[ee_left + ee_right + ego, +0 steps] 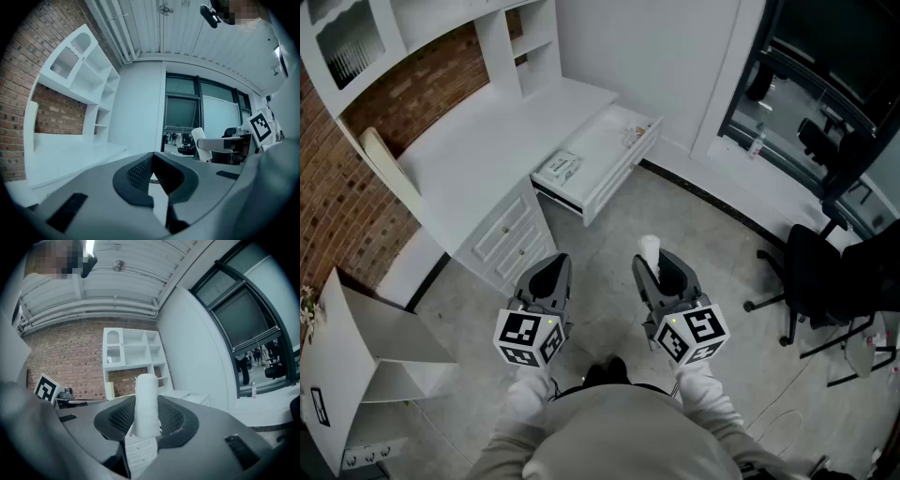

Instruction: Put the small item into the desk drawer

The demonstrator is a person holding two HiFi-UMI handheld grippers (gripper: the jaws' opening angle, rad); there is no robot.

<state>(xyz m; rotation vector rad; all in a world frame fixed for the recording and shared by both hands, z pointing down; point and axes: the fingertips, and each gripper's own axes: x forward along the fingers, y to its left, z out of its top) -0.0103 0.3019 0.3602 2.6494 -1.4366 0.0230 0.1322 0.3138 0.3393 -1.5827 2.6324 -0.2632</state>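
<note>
White roll (146, 404) pinched upright between right gripper (661, 268) fingers, left gripper (154, 177) fingers closed, empty

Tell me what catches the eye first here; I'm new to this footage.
A white roll sits clamped in the right gripper, low in the head view's middle. Beyond it, the white desk's drawer stands pulled open, with a flat packet lying inside.

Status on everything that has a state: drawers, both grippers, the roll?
desk drawer: open, items inside
small drawers under the desk: closed
left gripper: shut, empty
right gripper: shut on white roll
white roll: upright between the right jaws
</note>
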